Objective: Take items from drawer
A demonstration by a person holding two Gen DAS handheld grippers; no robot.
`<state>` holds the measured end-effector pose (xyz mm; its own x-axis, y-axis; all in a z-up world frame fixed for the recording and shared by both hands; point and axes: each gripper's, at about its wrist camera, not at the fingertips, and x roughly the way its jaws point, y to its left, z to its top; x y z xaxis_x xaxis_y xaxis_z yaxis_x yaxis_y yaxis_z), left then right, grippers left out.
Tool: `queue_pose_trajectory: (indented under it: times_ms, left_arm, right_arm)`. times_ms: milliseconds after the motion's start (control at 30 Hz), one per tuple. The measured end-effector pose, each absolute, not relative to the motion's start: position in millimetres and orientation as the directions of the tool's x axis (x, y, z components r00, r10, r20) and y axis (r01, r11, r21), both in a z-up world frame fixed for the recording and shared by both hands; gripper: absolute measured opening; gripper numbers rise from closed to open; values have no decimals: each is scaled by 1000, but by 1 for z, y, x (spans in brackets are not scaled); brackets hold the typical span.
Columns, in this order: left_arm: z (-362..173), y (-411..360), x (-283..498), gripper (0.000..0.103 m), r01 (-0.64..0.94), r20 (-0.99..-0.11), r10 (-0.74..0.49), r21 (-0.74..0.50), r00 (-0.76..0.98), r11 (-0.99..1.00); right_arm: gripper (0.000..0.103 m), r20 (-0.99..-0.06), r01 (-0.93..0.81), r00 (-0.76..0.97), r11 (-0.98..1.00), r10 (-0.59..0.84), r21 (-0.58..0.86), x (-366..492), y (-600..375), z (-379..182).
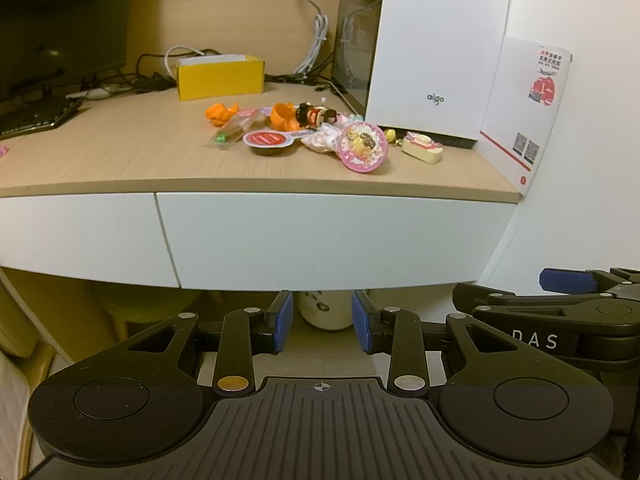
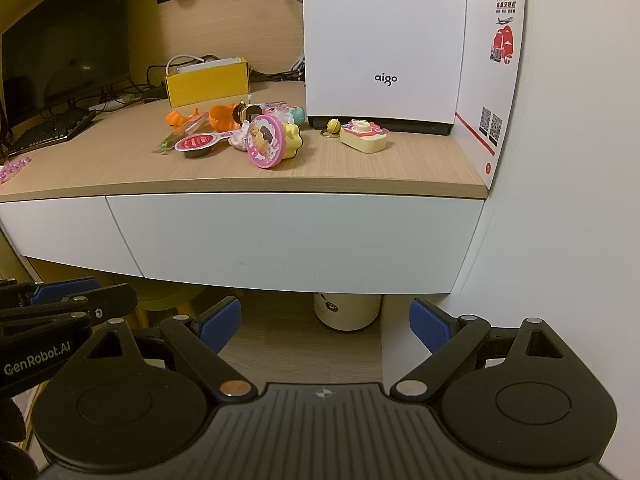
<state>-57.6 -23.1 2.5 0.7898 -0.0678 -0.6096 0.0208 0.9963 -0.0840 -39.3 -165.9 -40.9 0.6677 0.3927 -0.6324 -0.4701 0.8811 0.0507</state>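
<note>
Drawer (image 2: pixel 296 240) closed flush under surface (image 2: pixel 360 168). Left gripper (image 1: pixel 320 326) part open, empty, below drawer front. Right gripper (image 2: pixel 326 324) wide open, empty. Toy pile (image 2: pixel 240 136) lying on surface, beside white box (image 2: pixel 384 40).

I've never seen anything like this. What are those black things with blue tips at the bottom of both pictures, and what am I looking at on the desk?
Those are two hand-held claws, one in each of a person's hands; there is no robot arm. Each carries a wide-angle camera looking forward along its two blue-padded fingers.

One picture is from the left claw, the other from the right claw. Both are open and hold nothing; the right stands wider.

Both face a wooden desk with a closed white drawer under it. On the desk lie small toys and snacks: a round pink toy, a toy camera, orange toys, a red-lidded cup. Behind stand a yellow box and a white "aigo" case.
</note>
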Motion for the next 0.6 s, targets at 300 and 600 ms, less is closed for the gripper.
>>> queue_pose_trajectory:
  times_ms: [300, 600]
  left_arm:
    - [2, -23, -57, 36, 20, -611, -67, -84, 789, 996]
    - [1, -23, -57, 36, 19, -610, -67, -85, 790, 996]
  right_arm:
    - [92, -635, -469, 665, 882, 392, 54, -39, -167, -42]
    - [92, -636, -465, 666, 883, 391, 56, -37, -169, -42]
